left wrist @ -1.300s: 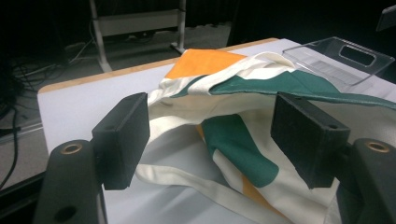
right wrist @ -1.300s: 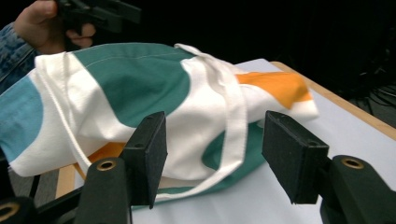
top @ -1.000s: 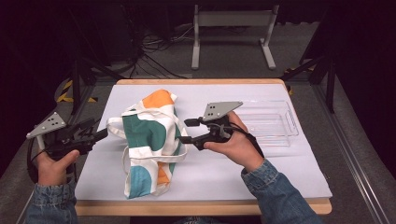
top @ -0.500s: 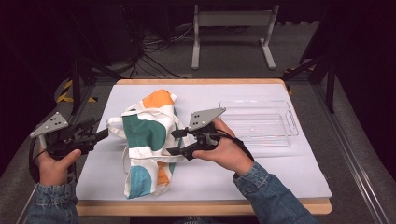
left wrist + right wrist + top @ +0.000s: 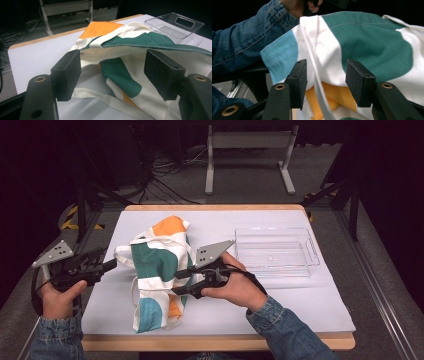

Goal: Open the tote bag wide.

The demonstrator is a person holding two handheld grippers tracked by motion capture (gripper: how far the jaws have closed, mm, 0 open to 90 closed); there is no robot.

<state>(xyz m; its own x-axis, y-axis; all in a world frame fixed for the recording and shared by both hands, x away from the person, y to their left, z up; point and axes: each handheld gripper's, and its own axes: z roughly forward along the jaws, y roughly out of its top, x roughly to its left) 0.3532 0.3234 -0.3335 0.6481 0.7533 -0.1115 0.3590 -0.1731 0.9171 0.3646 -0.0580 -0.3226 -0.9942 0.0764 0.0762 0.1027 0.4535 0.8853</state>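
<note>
Lying on table: cloth bag [image 5: 159,270] | right gripper view: white strap [image 5: 315,65] between open fingers [image 5: 298,82]

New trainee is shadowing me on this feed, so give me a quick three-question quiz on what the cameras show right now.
1. True or false: the clear plastic tray holds the patterned cloth bag.
2. Multiple choice: the left hand-held gripper has its jaws
A) shut on the bag
B) open at the bag's edge
C) inside the tray
3. Fill in: in the right gripper view, a white ____ of the bag runs between the open jaws of the right hand-held gripper.

Key:
1. False; the tray is empty and the bag lies beside it on the white table cover.
2. B
3. strap
</note>
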